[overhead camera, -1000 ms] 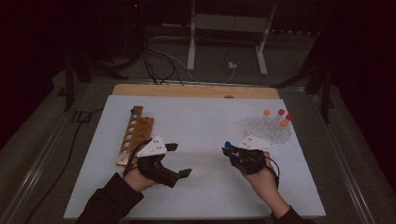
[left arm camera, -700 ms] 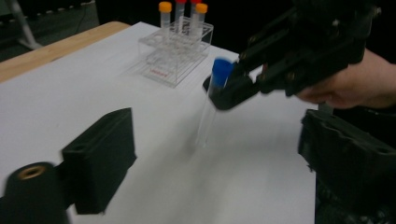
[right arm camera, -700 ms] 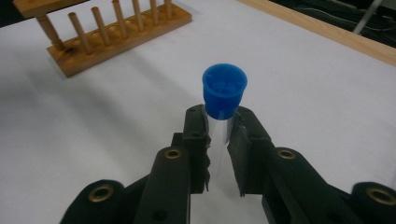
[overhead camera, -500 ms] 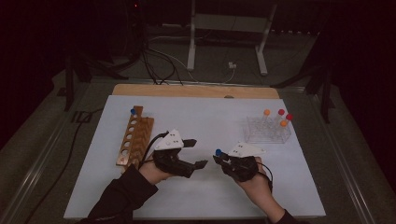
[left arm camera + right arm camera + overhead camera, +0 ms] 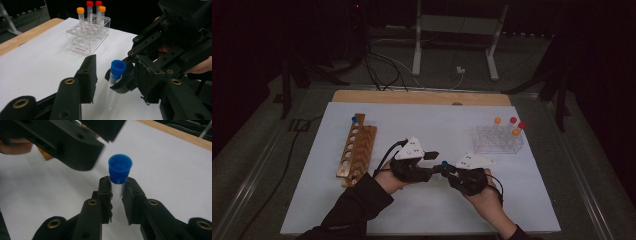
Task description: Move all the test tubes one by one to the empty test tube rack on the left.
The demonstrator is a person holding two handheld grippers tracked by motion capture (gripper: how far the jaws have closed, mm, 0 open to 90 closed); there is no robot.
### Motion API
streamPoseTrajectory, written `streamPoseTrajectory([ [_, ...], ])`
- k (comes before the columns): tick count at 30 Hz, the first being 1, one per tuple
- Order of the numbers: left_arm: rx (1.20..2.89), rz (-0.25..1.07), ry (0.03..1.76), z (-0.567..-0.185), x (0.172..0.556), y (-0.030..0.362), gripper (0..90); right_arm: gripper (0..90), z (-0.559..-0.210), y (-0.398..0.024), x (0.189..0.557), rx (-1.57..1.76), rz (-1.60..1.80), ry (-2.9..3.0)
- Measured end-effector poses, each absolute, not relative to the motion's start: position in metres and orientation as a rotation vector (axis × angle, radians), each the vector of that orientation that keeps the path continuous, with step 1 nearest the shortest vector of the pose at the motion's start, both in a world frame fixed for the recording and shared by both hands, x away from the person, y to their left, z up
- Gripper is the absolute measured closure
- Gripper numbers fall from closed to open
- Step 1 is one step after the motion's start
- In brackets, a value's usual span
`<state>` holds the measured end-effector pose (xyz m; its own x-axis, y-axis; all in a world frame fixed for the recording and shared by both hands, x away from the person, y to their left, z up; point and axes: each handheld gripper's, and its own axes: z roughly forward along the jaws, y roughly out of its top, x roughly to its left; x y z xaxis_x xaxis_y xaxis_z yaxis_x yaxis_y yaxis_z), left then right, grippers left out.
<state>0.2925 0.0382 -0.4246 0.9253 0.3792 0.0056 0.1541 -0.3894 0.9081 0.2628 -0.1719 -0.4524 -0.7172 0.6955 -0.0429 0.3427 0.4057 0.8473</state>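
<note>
Two tools meet over the middle of the desk [image 5: 362,210]; the right tool [image 5: 116,185] is clamped on a clear tube [image 5: 110,92] just under its blue cap [image 5: 120,166], while the left tool [image 5: 113,75], away by the wooden rack [image 5: 357,152] a second ago, has come across and its jaws have just been closing around that cap, not yet touching; a handover or uncapping looks near; ridged plastic cap, smooth tube, matte black jaws; beyond, a clear rack [image 5: 87,37] of capped tubes.
</note>
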Motion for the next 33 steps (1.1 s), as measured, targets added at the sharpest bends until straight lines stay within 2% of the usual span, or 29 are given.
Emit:
streamPoseTrajectory([
  [12, 2.016, 0.270, 0.360, -0.431, 0.297, 0.023, 68.4, 77.0, -0.452, -0.171, 0.262, 0.884, 1.241, 2.282],
  [16, 2.021, 0.257, 0.349, -0.432, 0.297, 0.022, 75.3, 77.0, -0.452, -0.172, 0.262, 0.889, 1.235, 2.282],
  [25, 2.031, 0.283, 0.341, -0.429, 0.296, 0.023, 77.7, 76.5, -0.452, -0.172, 0.263, 0.885, 1.252, 2.284],
  [33, 2.014, 0.336, 0.379, -0.419, 0.300, 0.039, 77.7, 57.7, -0.449, -0.177, 0.262, 0.893, 1.297, 2.254],
])
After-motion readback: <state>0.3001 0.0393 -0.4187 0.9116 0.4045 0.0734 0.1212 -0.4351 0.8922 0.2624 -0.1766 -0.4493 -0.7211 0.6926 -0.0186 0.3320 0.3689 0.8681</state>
